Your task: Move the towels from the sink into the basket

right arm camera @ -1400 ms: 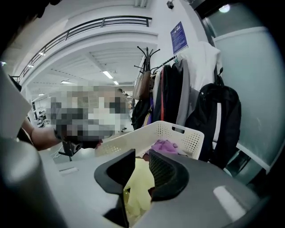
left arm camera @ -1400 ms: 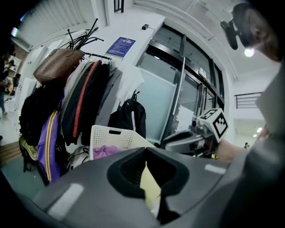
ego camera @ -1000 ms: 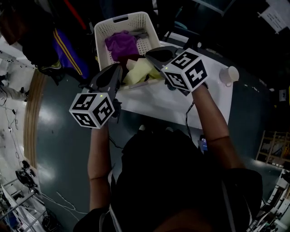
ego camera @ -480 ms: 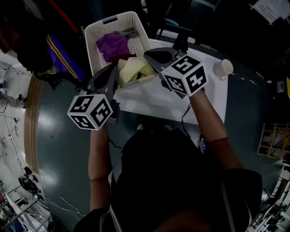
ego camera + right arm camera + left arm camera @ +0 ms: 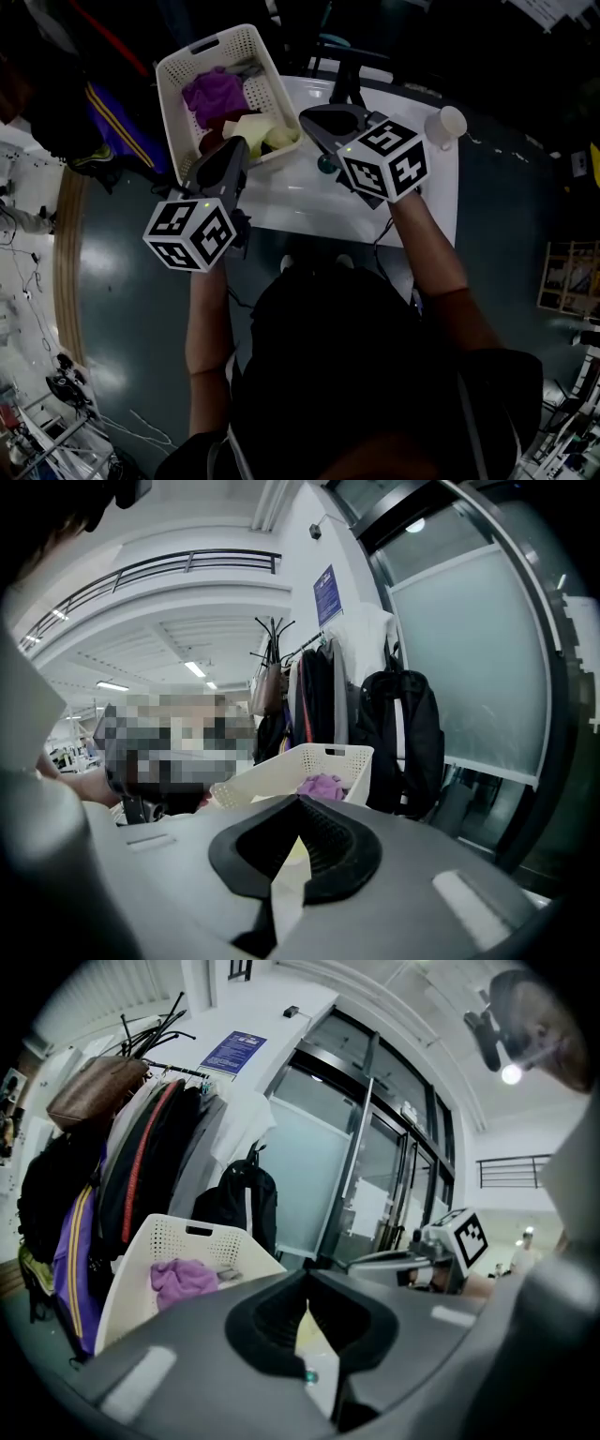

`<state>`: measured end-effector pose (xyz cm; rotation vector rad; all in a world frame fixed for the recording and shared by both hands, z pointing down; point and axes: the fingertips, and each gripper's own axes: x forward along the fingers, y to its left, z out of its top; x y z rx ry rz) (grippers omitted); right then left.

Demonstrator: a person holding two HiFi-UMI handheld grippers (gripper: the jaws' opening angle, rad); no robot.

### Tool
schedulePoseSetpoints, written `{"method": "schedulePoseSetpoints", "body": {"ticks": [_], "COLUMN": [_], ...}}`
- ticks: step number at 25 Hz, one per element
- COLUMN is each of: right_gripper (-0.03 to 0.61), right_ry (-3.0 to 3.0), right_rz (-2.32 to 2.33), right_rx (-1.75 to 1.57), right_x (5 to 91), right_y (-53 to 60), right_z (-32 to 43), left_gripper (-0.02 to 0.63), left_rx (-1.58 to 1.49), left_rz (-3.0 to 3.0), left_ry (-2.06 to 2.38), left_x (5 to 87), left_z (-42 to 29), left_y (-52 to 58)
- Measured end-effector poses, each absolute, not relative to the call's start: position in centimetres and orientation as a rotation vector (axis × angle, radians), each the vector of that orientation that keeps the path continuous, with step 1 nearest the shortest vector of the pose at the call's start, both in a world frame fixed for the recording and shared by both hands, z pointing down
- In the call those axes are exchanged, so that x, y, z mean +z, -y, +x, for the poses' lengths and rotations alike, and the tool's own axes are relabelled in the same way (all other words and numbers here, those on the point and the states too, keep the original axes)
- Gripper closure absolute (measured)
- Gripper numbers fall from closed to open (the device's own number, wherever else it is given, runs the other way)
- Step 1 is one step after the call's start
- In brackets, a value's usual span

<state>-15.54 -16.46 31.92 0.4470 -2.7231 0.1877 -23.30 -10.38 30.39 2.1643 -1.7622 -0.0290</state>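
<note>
Several towels lie in the basket; both hand-held grippers are clenched and empty.
The purple towel (image 5: 214,92) is in the far part of the white basket (image 5: 169,111), and the yellow towel (image 5: 255,131) is in its near part, beside the table (image 5: 309,202). The left hand-held gripper (image 5: 239,145) hangs over the near end of the basket, its jaws pressed together with nothing between them. The right hand-held gripper (image 5: 314,122) is above the table just beside the basket, also closed on nothing. A cup (image 5: 446,125) stands at the table's far right corner.
</note>
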Motion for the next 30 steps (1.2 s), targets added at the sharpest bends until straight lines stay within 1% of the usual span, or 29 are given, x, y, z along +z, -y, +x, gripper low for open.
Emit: {"method": "schedulePoseSetpoints", "body": {"ticks": [9,17,30], "right_gripper": [0.580,0.581,0.581], "right_ry": [2.756,2.770,2.772], "right_rz": [0.512,0.578,0.654], "right_rx": [0.243,0.324,0.373], "right_x": [31.9,32.5,34.7], "right_y": [15.9,15.3,14.3], "right_z": [-11.1,-7.6,-5.1], "left_gripper": [0.606,0.606,0.606], "left_rx": [-0.042,-0.062,-0.065], "left_rz": [2.169,2.147,2.116], "left_ry": [1.738,1.718,1.726], "left_x": [30.9,31.9,34.0], "left_z": [-18.9,-16.4,-14.0], "left_y": [10.1,9.7,9.4]}}
